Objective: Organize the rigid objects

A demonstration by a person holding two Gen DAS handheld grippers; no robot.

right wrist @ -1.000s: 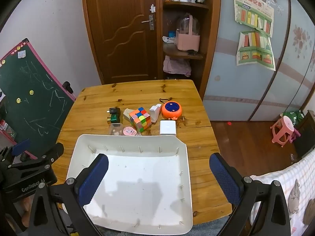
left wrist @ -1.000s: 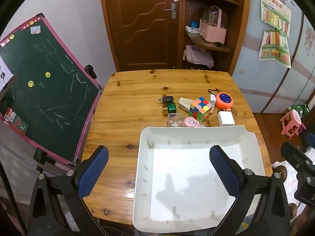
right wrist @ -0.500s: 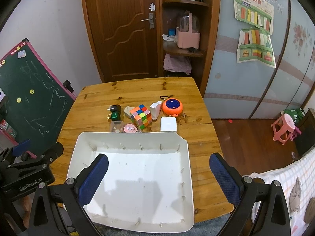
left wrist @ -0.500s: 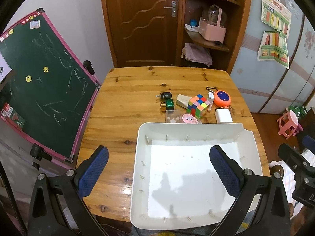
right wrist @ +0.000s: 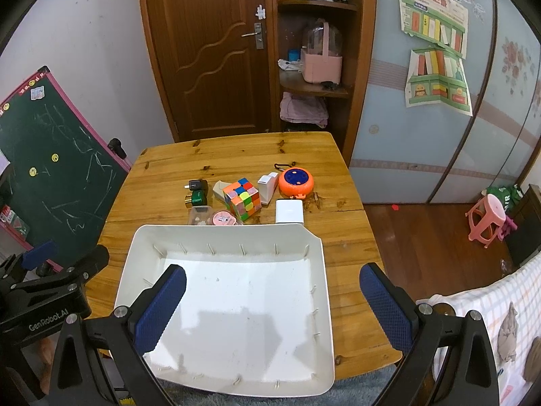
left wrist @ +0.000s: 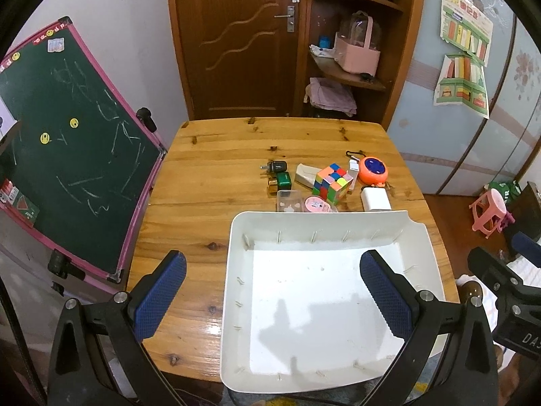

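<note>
So far both grippers have only drawn back and up: the left gripper (left wrist: 270, 297) and right gripper (right wrist: 272, 299) hang with jaws spread wide, holding nothing, above the near end of the white tray (left wrist: 233, 270), which looks smaller than a second ago and has nothing in it. Beyond its far rim the clutter sits untouched on the wooden table (left wrist: 216, 169): white block (right wrist: 289, 211), puzzle cube (right wrist: 241, 198), orange disc (right wrist: 296, 182), green cube (left wrist: 283, 180). Sorting has probably yet to start.
</note>
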